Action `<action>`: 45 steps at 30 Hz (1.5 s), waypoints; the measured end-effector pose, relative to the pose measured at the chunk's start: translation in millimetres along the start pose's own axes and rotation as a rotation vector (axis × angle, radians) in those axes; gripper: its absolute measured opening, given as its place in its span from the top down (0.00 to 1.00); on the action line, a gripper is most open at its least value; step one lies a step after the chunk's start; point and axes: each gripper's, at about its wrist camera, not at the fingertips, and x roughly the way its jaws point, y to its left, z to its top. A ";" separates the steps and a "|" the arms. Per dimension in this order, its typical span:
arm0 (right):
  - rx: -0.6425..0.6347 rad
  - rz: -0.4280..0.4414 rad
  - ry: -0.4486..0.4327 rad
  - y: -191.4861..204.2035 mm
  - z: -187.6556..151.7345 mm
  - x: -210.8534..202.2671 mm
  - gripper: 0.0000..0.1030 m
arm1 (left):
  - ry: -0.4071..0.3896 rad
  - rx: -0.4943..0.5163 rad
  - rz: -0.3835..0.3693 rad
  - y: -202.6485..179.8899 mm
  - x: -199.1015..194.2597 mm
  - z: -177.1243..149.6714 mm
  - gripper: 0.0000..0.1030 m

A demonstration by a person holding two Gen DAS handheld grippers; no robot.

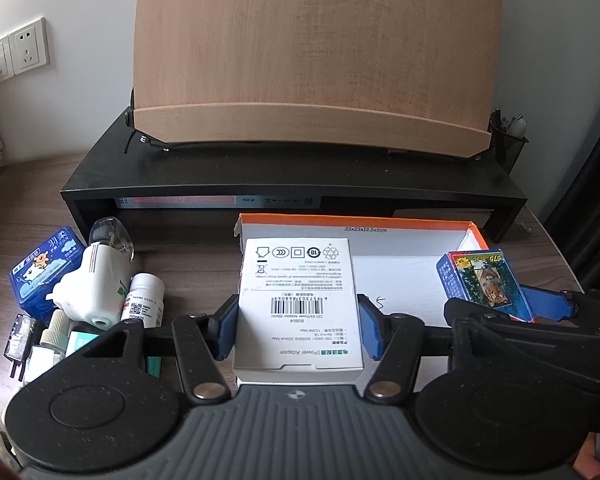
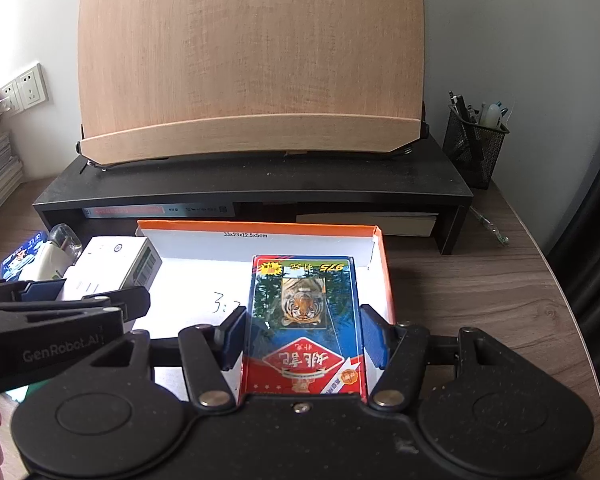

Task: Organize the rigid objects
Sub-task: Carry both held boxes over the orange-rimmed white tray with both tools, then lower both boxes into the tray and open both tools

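Observation:
My left gripper (image 1: 298,330) is shut on a white power adapter box (image 1: 298,300), held over the left part of a shallow orange-rimmed white tray (image 1: 400,272). My right gripper (image 2: 302,334) is shut on a blue and red card box with a tiger picture (image 2: 304,320), held over the right part of the same tray (image 2: 204,264). In the left wrist view the tiger box (image 1: 486,280) and right gripper show at the right. In the right wrist view the white box (image 2: 114,268) and left gripper show at the left.
Left of the tray lie a blue tissue pack (image 1: 44,268), a white plug-in device (image 1: 92,284), a white pill bottle (image 1: 144,300) and small bottles. A black monitor riser (image 1: 292,176) with a wooden board stands behind. A mesh pen holder (image 2: 474,148) stands at the right.

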 end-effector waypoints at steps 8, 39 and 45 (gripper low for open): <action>-0.008 -0.009 0.018 2.0 2.2 14.2 0.31 | 0.016 0.002 0.001 2.4 11.6 0.2 0.42; 0.021 -0.081 -0.076 -20.3 -3.8 -17.6 0.28 | 0.050 0.040 -0.089 -23.8 36.5 5.4 0.24; 0.092 -0.093 -0.076 -15.5 -9.6 -43.1 0.18 | 0.049 0.048 -0.061 -13.5 7.2 7.3 0.09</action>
